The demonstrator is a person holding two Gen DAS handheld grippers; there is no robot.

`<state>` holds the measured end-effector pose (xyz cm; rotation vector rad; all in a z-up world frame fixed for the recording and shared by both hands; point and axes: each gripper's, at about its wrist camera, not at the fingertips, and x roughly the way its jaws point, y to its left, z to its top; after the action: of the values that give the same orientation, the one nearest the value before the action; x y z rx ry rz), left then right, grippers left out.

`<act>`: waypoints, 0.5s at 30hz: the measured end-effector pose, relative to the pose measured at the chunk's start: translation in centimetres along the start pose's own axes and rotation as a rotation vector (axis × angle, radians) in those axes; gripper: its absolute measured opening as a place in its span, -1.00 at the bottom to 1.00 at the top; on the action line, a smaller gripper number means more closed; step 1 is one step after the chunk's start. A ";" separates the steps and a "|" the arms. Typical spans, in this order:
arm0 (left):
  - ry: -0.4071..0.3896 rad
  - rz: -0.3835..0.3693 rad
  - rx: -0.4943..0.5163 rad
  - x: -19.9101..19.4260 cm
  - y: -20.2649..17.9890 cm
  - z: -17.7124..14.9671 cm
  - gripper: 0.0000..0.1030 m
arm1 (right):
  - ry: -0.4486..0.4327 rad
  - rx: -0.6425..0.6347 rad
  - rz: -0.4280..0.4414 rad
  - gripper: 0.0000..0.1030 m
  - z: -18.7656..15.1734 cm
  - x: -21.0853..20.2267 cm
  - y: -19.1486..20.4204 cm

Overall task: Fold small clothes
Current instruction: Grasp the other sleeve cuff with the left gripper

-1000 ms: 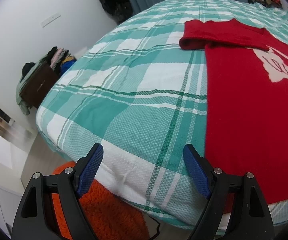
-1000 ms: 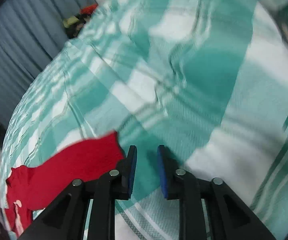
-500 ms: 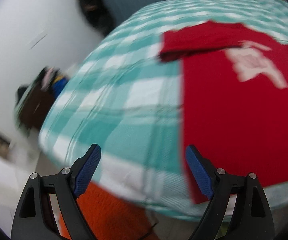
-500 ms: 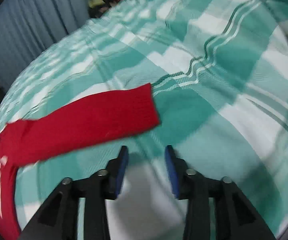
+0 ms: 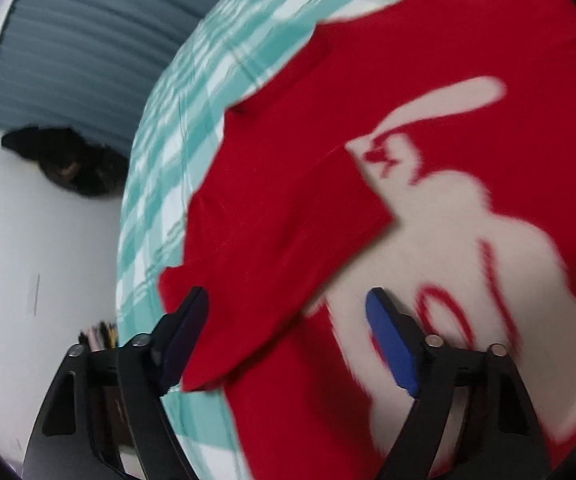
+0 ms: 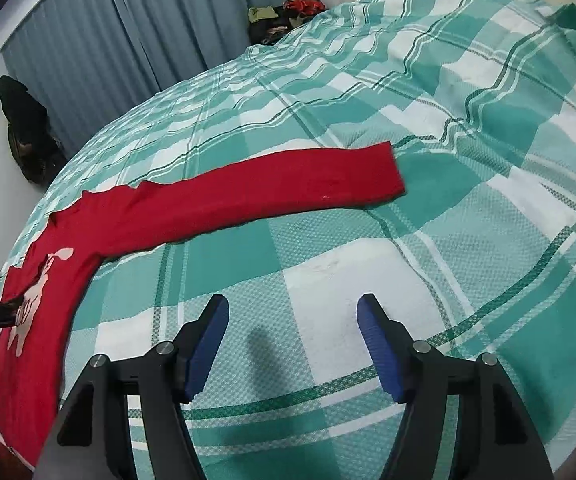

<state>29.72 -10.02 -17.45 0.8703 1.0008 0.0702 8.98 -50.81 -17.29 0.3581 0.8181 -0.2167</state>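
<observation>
- Right wrist view: the red sweater lies flat on the green-and-white plaid bed cover, with its body at the left near the bed edge and one long sleeve stretched out toward the right.
- Sleeve long axis: it runs roughly left to right across this view, bowed slightly, and ends in a cuff that lies flat on the cover.
- Right gripper: jaws spread wide and holding nothing. It hangs over bare cover, apart from the garment. The cuff lies ahead of it and a little to the right.
- Left wrist view: heavily blurred. The left gripper is also spread wide and empty, close above the sweater body, over the pale printed figure. The other sleeve appears already laid across the chest; blur prevents confirming its exact edge.
- Nearer gripper: judged from both views, the right gripper is nearer the outstretched sleeve; the left is well apart from that cuff.
- Likely next move: take the cuff with the right gripper and carry it leftward along the sleeve axis onto the body.
- Approach note: the jaws should close across the cuff width, not along the sleeve.
</observation>
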 end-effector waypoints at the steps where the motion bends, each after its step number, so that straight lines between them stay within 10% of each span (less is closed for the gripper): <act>1: -0.001 0.004 -0.033 0.5 0.2 0.4 0.57 | 0.005 0.005 0.006 0.29 -0.1 0.1 -0.1; 5: -0.033 -0.031 -0.128 1.4 1.3 1.8 0.16 | 0.022 0.001 0.009 0.29 0.1 0.9 -0.2; 7: -0.019 -0.080 -0.150 2.3 1.8 2.3 -0.90 | 0.027 -0.008 0.005 0.29 0.0 1.2 0.1; 15: -0.044 -0.209 -0.672 1.2 15.8 -4.9 -0.95 | 0.015 -0.115 -0.006 0.29 -0.3 1.1 2.2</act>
<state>31.80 4.05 -8.94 0.1518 0.9352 0.1961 10.19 -48.71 -17.79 0.2491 0.8423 -0.1722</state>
